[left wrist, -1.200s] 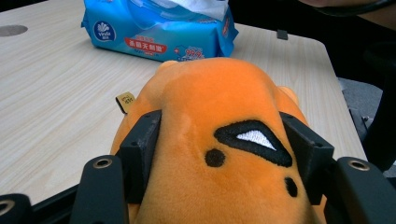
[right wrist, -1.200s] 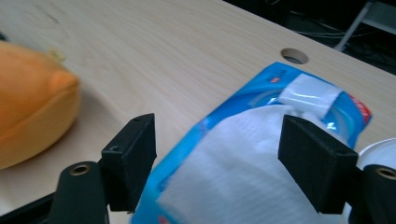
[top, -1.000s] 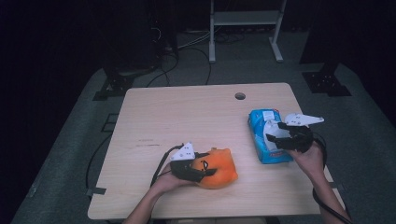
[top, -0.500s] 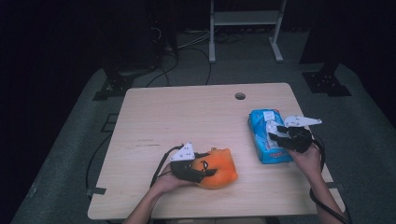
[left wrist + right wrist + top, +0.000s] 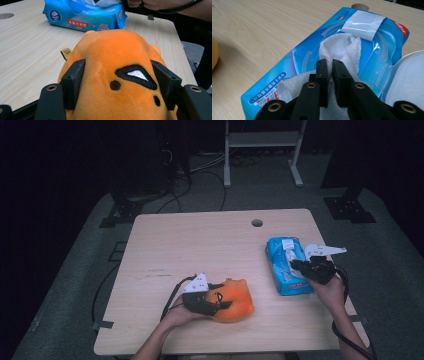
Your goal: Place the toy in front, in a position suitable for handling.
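On a wooden table: orange plush toy clamped between the left gripper's jaws; beyond it, blue wipes pack, white wipe pinched at its opening by the right gripper.

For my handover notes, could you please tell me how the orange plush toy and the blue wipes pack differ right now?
The plush toy is rounded, soft and orange; the wipes pack is a flat blue packet with printed labels. The left gripper clamps the toy's body from both sides, whereas the right gripper pinches just a white wipe drawn from the pack's open flap. Both rest on the wooden table.
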`<action>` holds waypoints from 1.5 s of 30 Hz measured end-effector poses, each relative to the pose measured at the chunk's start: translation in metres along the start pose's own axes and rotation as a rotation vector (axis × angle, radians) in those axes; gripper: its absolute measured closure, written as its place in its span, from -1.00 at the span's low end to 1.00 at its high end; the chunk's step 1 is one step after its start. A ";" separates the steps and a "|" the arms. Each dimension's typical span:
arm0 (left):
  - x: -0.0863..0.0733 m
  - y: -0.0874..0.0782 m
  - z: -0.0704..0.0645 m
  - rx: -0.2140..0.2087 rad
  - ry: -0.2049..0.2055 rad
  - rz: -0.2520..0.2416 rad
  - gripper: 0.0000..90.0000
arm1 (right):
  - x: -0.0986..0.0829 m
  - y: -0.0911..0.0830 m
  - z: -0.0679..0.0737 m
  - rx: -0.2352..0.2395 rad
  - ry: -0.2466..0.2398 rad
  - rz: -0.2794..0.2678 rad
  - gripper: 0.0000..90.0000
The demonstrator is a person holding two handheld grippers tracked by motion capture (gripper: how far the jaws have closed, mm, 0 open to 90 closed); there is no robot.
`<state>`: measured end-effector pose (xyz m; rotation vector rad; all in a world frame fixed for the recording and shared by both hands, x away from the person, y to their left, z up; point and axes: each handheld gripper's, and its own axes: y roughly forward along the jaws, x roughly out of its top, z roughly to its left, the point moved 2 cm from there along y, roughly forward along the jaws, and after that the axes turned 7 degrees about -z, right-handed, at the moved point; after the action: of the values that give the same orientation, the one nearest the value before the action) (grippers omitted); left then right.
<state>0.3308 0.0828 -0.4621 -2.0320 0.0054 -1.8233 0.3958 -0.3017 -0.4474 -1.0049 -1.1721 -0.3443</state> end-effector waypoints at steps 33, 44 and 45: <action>0.000 0.001 0.000 0.008 0.010 0.006 -0.28 | 0.048 -0.067 0.036 0.197 0.046 -0.221 0.95; 0.001 0.002 0.000 0.012 0.013 0.009 -0.32 | 0.054 -0.099 0.107 0.428 -0.025 -0.202 0.95; 0.001 0.002 0.000 0.012 0.013 0.009 -0.33 | 0.054 -0.099 0.107 0.428 -0.025 -0.202 0.95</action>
<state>0.3312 0.0801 -0.4616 -2.0090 0.0074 -1.8267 0.2840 -0.2559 -0.3490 -0.5211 -1.3046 -0.2253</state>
